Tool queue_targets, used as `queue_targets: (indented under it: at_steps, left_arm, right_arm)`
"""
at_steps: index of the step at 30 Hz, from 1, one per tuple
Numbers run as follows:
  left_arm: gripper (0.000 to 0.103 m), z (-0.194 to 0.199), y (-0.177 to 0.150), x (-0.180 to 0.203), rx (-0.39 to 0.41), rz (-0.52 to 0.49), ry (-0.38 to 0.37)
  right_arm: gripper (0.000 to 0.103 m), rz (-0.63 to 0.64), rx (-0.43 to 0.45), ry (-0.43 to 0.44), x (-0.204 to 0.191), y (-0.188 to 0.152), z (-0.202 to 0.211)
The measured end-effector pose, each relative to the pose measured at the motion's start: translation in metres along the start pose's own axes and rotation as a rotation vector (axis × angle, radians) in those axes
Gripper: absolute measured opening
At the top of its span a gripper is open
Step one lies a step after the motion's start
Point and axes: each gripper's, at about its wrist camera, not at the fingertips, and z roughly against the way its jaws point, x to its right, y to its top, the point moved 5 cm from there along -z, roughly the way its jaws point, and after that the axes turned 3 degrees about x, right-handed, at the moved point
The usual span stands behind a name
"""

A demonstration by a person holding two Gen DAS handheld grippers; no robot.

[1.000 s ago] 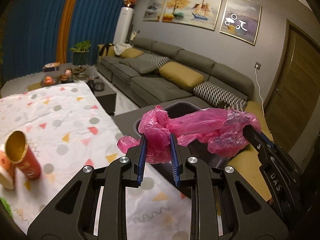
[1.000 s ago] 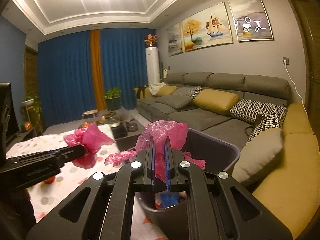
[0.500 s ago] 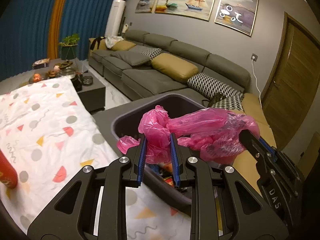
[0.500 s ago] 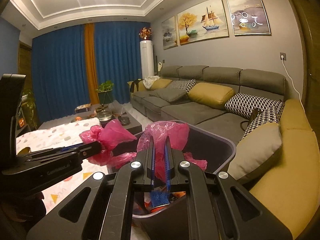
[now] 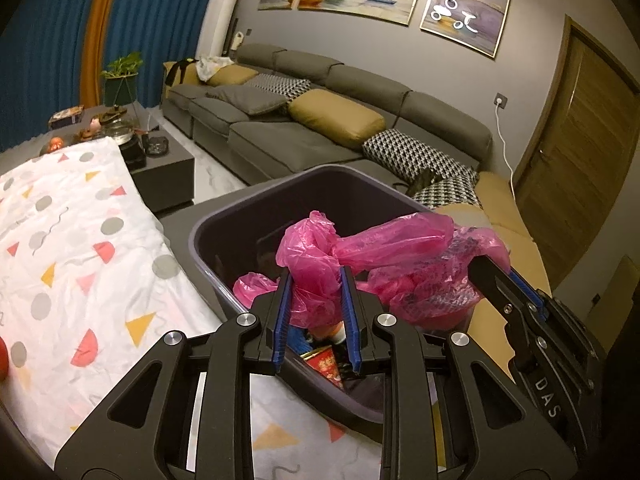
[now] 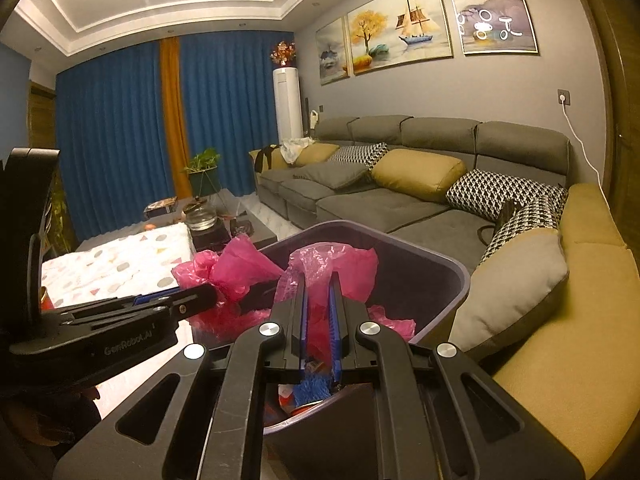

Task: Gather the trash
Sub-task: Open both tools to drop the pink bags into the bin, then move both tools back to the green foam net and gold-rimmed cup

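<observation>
A pink plastic bag (image 5: 384,240) is stretched between both grippers above a dark grey trash bin (image 5: 208,224). My left gripper (image 5: 316,276) is shut on the bag's left bunch. My right gripper (image 6: 318,280) is shut on the bag's other end (image 6: 332,260). In the right wrist view the left gripper (image 6: 200,294) comes in from the left with its pink bunch (image 6: 236,268). The bin (image 6: 448,272) holds red and blue trash (image 5: 324,360) at its bottom.
A table with a white patterned cloth (image 5: 60,240) lies left of the bin. A grey sofa with yellow cushions (image 5: 336,120) runs behind and to the right. A low coffee table with dishes (image 5: 120,136) stands farther back. A wooden door (image 5: 576,128) is at the right.
Both grippers have carried the pink bag from over the table edge to above the bin's opening. The bin now sits nearer and lower in both views.
</observation>
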Motion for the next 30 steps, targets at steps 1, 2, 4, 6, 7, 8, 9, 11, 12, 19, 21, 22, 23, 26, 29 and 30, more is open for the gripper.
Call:
queue_targets:
  at_steps: [1,2,4,6,7,8,9,11,12,19,21,22,23,26,29,30]
  left_arm:
    - [0.023,-0.001,0.0,-0.001,-0.004,0.005,-0.009]
    - [0.024,-0.003,0.0,-0.001,-0.009,0.008,-0.016]
    - [0.03,-0.005,0.0,0.0,-0.017,0.008,-0.031]
    - [0.039,-0.005,-0.001,-0.003,-0.02,0.021,-0.033]
    - [0.045,-0.004,-0.001,-0.005,-0.017,0.026,-0.033]
    - [0.048,-0.004,-0.002,-0.006,-0.015,0.031,-0.033]
    - [0.055,-0.003,-0.002,-0.008,-0.013,0.041,-0.034]
    - [0.065,0.0,-0.003,-0.014,-0.005,0.058,-0.029]
    - [0.068,0.002,-0.003,-0.017,0.0,0.066,-0.021]
    - [0.085,0.032,-0.008,-0.031,0.048,0.07,0.066]
    - [0.089,0.047,-0.011,-0.035,0.073,0.073,0.098]
    - [0.091,0.056,-0.013,-0.038,0.084,0.075,0.12]
    - [0.092,0.062,-0.014,-0.041,0.093,0.078,0.137]
    - [0.095,0.09,-0.02,-0.048,0.121,0.08,0.203]
    - [0.096,0.122,-0.03,-0.06,0.147,0.091,0.266]
    - [0.096,0.129,-0.032,-0.063,0.153,0.096,0.284]
  right_arm:
    - [0.009,-0.002,-0.002,-0.001,0.001,0.0,-0.002]
    - [0.009,-0.004,-0.003,-0.002,0.001,-0.001,-0.003]
    - [0.009,-0.008,-0.008,0.003,0.001,-0.002,-0.004]
    - [0.012,-0.01,-0.012,0.002,0.002,-0.002,-0.006]
    - [0.012,-0.013,-0.014,0.001,0.002,-0.002,-0.006]
    - [0.014,-0.015,-0.014,0.0,0.003,-0.003,-0.006]
    - [0.02,-0.018,-0.014,-0.001,0.004,-0.003,-0.006]
    - [0.025,-0.025,-0.011,-0.003,0.005,-0.003,-0.005]
    - [0.027,-0.026,-0.009,-0.003,0.005,-0.002,-0.004]
    - [0.041,-0.048,0.02,-0.012,0.008,0.003,0.008]
    - [0.055,-0.051,0.046,-0.017,0.007,0.005,0.019]
    - [0.057,-0.05,0.055,-0.018,0.005,0.006,0.023]
    - [0.061,-0.05,0.061,-0.02,0.005,0.007,0.027]
    - [0.074,-0.057,0.083,-0.023,0.001,0.009,0.041]
    - [0.082,-0.05,0.093,-0.018,-0.009,0.008,0.054]
    - [0.084,-0.046,0.096,-0.01,-0.012,0.008,0.058]
